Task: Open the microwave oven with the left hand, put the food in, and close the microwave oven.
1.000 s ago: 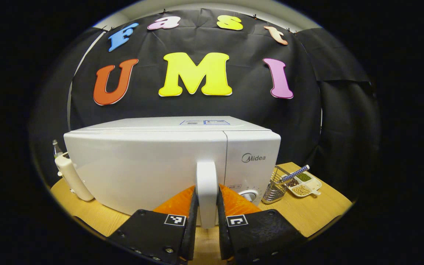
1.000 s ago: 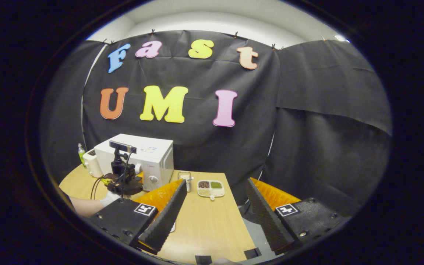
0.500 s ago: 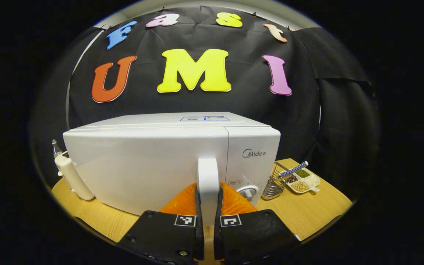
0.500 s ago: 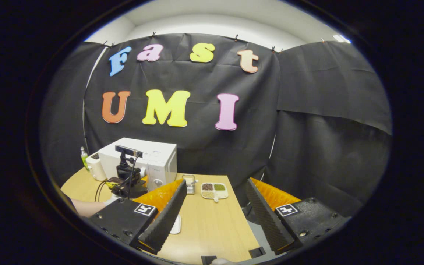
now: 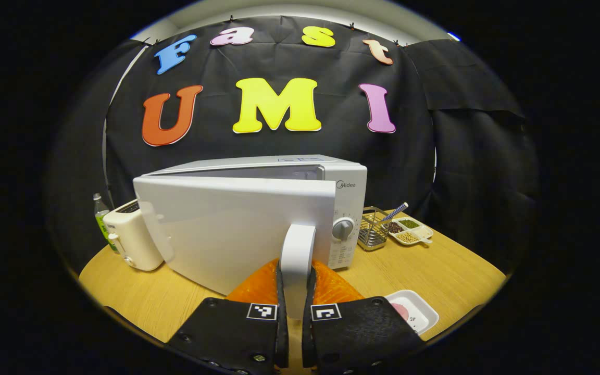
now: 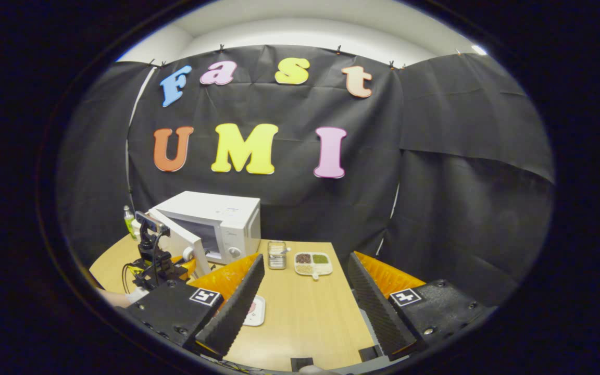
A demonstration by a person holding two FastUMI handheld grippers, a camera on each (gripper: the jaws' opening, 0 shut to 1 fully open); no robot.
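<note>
A white microwave [image 5: 349, 177] [image 6: 229, 221] stands at the back of the wooden table. Its door [image 5: 232, 229] is swung partly open toward me. My left gripper [image 5: 295, 307] is shut on the door's upright white handle [image 5: 297, 255], low on the bar. From the right gripper view the left gripper [image 6: 183, 260] sits at the door's edge [image 6: 188, 242], with a hand behind it. A small white dish of food [image 5: 412, 311] [image 6: 254, 311] lies on the table near the front. My right gripper [image 6: 302, 291] hangs open above the table with nothing between its fingers.
A white toaster [image 5: 130, 239] and a green bottle [image 5: 100, 213] stand left of the microwave. A wire basket [image 5: 374, 234] [image 6: 276, 254] and a divided tray of beans [image 5: 409, 232] [image 6: 313, 263] sit to its right. The table's right edge [image 6: 354, 307] is close.
The microwave door has swung from closed to partly open, pulled by my left gripper on the handle. The food dish has come into the left gripper view. The right gripper barely shifted.
</note>
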